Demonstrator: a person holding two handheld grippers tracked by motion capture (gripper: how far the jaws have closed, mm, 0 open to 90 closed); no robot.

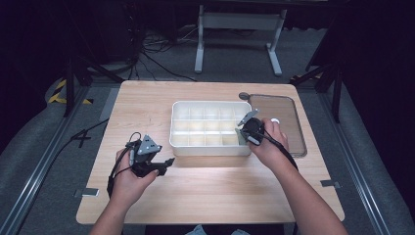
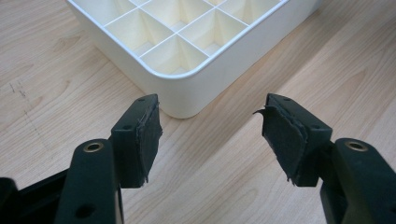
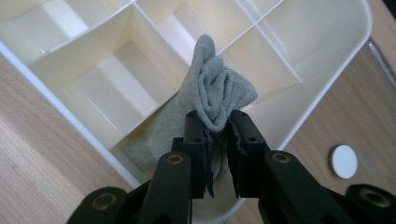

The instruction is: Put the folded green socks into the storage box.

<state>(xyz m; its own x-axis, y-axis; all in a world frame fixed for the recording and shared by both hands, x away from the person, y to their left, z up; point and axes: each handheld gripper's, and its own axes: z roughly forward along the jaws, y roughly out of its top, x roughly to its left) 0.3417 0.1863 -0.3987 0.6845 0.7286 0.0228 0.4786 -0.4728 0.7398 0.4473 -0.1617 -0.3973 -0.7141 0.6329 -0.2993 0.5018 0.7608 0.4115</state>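
Observation:
A white divided organiser box [image 1: 210,144] stands mid-table, its cells looking bare from above. My right gripper [image 3: 217,133] is shut on a grey-green rolled sock [image 3: 212,91], holding it over the box's near-right corner cell [image 3: 154,130], with the sock's lower part hanging down into that cell. In the high view the right gripper [image 1: 246,131] sits over the box's right end. My left gripper [image 1: 166,162] is open and holds nothing, hovering low over the wood just short of the box's near-left corner [image 2: 184,100]; its pads [image 2: 149,140] are frayed.
A clear lid or tray [image 1: 281,122] lies right of the box, with a small white round disc [image 3: 343,161] on the table beside it and a dark round knob [image 1: 243,96] at its far corner. Light wood tabletop [image 1: 205,191] spreads in front of the box.

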